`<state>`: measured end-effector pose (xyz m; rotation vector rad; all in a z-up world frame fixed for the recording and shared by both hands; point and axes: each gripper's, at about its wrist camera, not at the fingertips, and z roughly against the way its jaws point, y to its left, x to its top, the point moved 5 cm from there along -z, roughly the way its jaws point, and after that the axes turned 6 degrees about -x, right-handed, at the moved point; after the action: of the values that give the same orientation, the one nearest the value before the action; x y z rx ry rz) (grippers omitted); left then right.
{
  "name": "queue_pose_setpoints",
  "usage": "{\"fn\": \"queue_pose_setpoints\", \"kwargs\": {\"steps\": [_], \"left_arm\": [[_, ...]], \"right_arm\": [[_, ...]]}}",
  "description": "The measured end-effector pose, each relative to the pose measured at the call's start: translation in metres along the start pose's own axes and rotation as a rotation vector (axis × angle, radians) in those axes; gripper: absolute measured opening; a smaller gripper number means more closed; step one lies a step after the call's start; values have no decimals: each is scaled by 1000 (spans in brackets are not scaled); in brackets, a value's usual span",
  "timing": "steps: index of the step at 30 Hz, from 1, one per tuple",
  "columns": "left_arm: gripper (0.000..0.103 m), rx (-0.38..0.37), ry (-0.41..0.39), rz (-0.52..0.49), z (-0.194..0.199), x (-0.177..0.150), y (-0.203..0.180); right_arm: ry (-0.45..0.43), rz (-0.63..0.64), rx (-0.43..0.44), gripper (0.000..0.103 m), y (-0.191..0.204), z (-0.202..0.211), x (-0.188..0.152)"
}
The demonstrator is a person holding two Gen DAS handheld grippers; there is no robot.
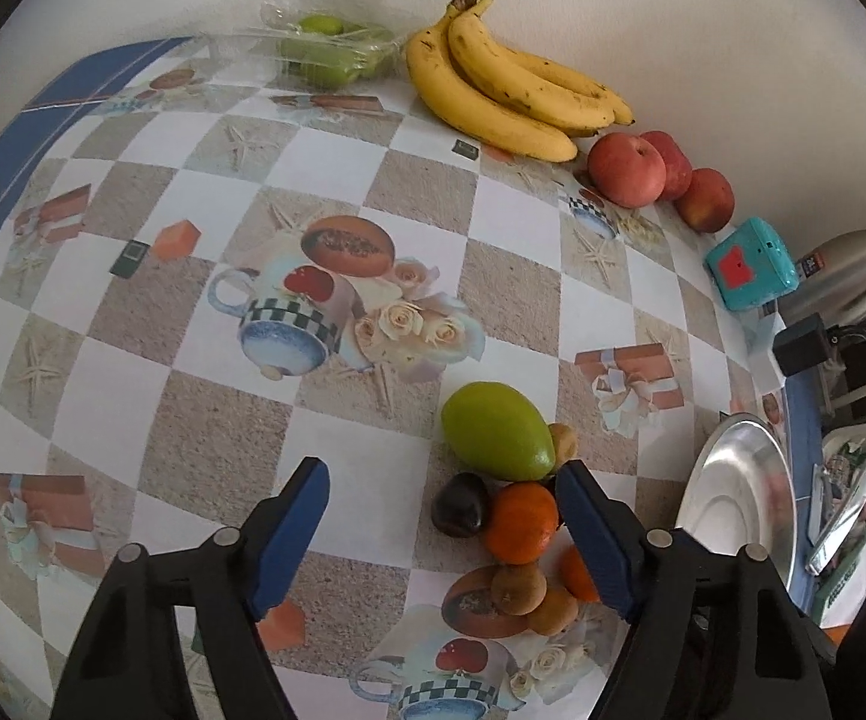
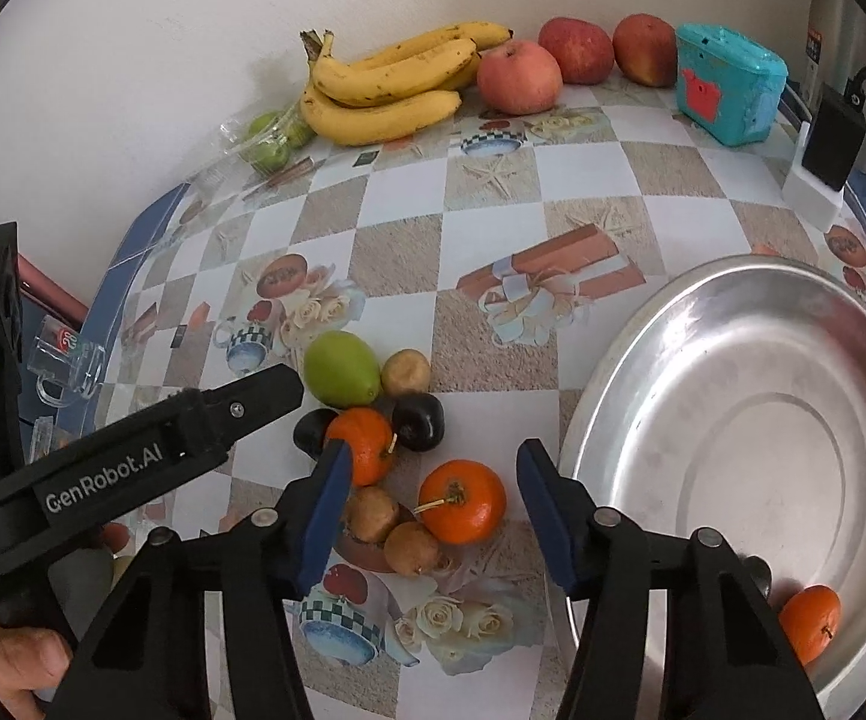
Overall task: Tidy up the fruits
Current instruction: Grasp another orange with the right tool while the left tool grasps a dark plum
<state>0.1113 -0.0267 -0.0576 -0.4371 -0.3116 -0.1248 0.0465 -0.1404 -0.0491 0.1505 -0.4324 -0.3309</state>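
Observation:
A pile of small fruit lies on the patterned tablecloth: a green mango (image 1: 496, 438) (image 2: 342, 369), oranges, dark plums (image 1: 460, 504) and small brown fruits (image 2: 410, 547). My left gripper (image 1: 442, 480) hangs open over the pile, with a plum and an orange (image 1: 520, 522) between its fingers; the orange lies close to the right finger. My right gripper (image 2: 433, 456) is open around another orange (image 2: 463, 501), with a gap on each side. A finger of the left gripper (image 2: 253, 402) reaches in from the left. The metal tray (image 2: 733, 420) holds one orange (image 2: 808, 624).
Bananas (image 2: 385, 84), red apples (image 2: 520, 75) and bagged green fruit (image 1: 328, 51) line the wall. A teal box (image 2: 730, 84), a black device (image 2: 832, 138) and a steel flask (image 1: 853, 264) stand at the back right. A glass mug (image 2: 67, 366) sits at the left edge.

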Motion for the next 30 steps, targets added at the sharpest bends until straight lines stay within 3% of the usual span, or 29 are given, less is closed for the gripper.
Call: {"fn": "queue_pose_setpoints", "kwargs": {"steps": [4, 13, 17, 30], "left_arm": [[81, -9, 20, -4, -8, -3, -2], [67, -73, 61, 93, -24, -8, 8], [55, -74, 52, 152, -20, -8, 18], [50, -63, 59, 187, -20, -10, 25]], "right_arm": [[24, -8, 0, 53, -2, -6, -2], [53, -15, -8, 46, -4, -16, -7], [53, -10, -11, 45, -3, -18, -7], [52, 9, -38, 45, -1, -19, -7]]}}
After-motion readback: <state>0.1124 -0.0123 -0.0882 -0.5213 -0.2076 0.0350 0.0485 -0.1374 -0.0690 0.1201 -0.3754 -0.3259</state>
